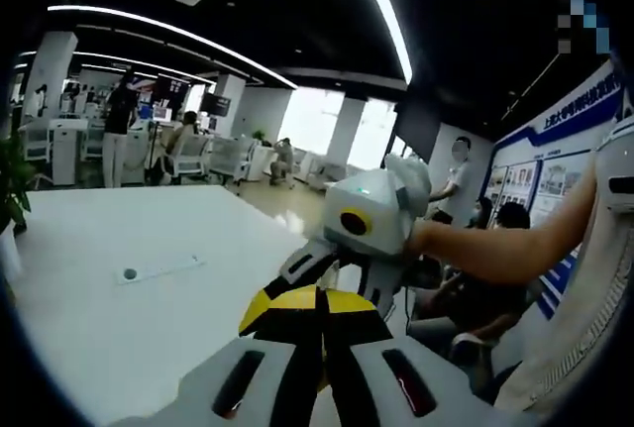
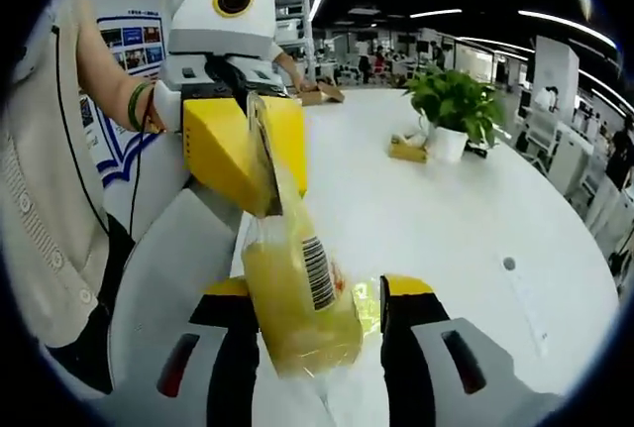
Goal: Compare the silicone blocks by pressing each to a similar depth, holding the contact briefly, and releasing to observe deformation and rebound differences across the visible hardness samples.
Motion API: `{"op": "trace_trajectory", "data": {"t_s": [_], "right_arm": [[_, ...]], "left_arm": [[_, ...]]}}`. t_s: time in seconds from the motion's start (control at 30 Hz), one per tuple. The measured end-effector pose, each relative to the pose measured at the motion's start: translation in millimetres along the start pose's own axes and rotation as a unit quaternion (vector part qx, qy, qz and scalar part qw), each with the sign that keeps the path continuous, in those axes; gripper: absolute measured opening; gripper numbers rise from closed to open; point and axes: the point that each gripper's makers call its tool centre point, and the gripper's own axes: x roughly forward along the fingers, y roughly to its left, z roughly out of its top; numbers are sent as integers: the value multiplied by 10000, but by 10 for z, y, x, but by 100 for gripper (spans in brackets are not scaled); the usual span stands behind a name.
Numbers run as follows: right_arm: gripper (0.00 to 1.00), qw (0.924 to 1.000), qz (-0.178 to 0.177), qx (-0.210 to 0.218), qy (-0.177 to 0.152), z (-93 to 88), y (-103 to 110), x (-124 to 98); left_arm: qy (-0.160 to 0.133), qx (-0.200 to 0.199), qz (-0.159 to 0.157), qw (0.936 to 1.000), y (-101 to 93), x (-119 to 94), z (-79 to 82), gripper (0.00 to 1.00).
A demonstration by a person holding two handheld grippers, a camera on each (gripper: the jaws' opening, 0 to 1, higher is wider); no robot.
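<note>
L gripper [image 2: 260, 155] clamps yellow bag [image 2: 302, 293] top; R gripper [image 2: 315, 313] jaws apart around it.

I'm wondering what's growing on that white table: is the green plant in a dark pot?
No. In the right gripper view the leafy plant stands in a small white pot on the white table.

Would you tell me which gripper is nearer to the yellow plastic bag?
Left: the left gripper pinches the bag at its top, while the right gripper has open jaws flanking its lower end.
</note>
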Motion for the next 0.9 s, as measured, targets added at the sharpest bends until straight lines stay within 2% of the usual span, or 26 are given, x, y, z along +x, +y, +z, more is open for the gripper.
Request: {"op": "trace_trajectory", "data": {"t_s": [0.03,0.07,0.27,0.4,0.57,0.67,0.73,0.9], "right_arm": [[33,10000,-1,-45,-33,18,4,-1],[32,9997,-162,-176,-105,52,-41,-7],[26,9999,-71,-114,-45,77,48,-58],[23,9999,-122,-86,56,74,93,-90],[19,9997,-100,50,208,38,169,-113],[16,9996,-70,56,265,30,224,-133],[14,9995,-146,-218,185,49,211,-136],[11,9996,-143,-171,200,55,242,-146]], "left_arm": [[-28,-88,-12,10000,0,-5,10,0],[-52,-102,-44,9999,-7,-8,20,0],[-89,-67,-100,9999,123,-101,114,0],[-35,229,-125,9997,24,-99,124,0],[30,368,-151,9992,-62,-110,93,0],[20,386,-164,9991,-13,-166,110,0],[27,398,-178,9990,-14,-187,111,0],[20,427,-177,9989,23,-239,131,0]]}}
